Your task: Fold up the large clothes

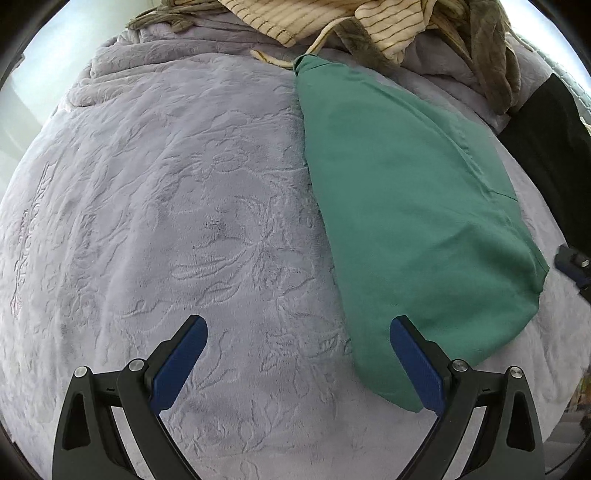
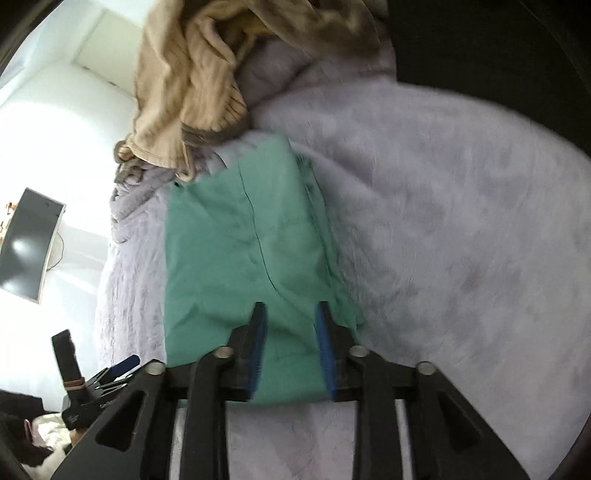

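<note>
No readable brand or label anywhere; the embossed marks near the left edge of the lilac bed cover (image 1: 155,206) are looking like lettering but too warped to read. Left tongs (image 1: 298,354) are hovering w/ jaws wide apart, nothing between them, over the bare cover just left of the folded green garment (image 1: 417,206). Garment is lying flat on the bed, running from the near edge up toward the far-edge pile: a striped cream top (image 1: 332,18) and olive cloth (image 1: 495,48), both cut off by the frame. Right tongs (image 2: 290,317) are standing partly apart above the garment's near end, pads not pressing on it. Right wrist view is smearing w/ blur, so fabric detail is hard to make out. A dark curved monitor (image 2: 29,243) is sitting against a white wall at left.
</note>
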`<state>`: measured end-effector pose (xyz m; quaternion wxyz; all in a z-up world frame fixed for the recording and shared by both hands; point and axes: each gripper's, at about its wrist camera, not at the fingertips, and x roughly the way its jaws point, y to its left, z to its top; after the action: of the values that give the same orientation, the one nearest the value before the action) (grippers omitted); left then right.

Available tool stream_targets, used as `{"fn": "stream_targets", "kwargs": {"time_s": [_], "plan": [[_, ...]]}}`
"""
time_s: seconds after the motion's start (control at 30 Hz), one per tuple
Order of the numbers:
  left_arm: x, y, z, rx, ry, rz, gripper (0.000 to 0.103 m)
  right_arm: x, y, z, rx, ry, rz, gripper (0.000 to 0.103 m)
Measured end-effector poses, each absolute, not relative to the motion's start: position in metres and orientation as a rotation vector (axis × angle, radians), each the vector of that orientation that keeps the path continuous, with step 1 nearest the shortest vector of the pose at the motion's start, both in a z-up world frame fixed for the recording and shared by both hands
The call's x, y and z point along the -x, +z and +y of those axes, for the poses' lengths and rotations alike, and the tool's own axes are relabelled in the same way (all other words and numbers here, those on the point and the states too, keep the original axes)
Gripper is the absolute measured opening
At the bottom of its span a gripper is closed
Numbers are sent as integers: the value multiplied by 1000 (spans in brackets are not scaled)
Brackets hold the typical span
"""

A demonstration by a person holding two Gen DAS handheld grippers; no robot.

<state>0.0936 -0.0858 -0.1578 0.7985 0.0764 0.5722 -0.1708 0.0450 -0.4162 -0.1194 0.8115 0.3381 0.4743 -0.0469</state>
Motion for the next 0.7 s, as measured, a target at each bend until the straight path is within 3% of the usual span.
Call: {"fn": "stream_targets", "kwargs": {"time_s": [0.07, 0.3, 0.37, 0.7], "plan": [[-95, -158, -86, -161, -357, 1237, 100, -51, -117, -425, -720, -100, 1022, 57], [-105, -157, -93, -159, -354, 1244, 100, -82, -145, -444, -795, -65, 1097, 59], [-109, -156, -93, -147, -384, 1241, 100, -92, -155, -446, -805, -48, 1118, 63], [-157, -201, -98, 183, -646, 1419, 100, -142, -208, -466, -916, 95, 1202, 65]]}}
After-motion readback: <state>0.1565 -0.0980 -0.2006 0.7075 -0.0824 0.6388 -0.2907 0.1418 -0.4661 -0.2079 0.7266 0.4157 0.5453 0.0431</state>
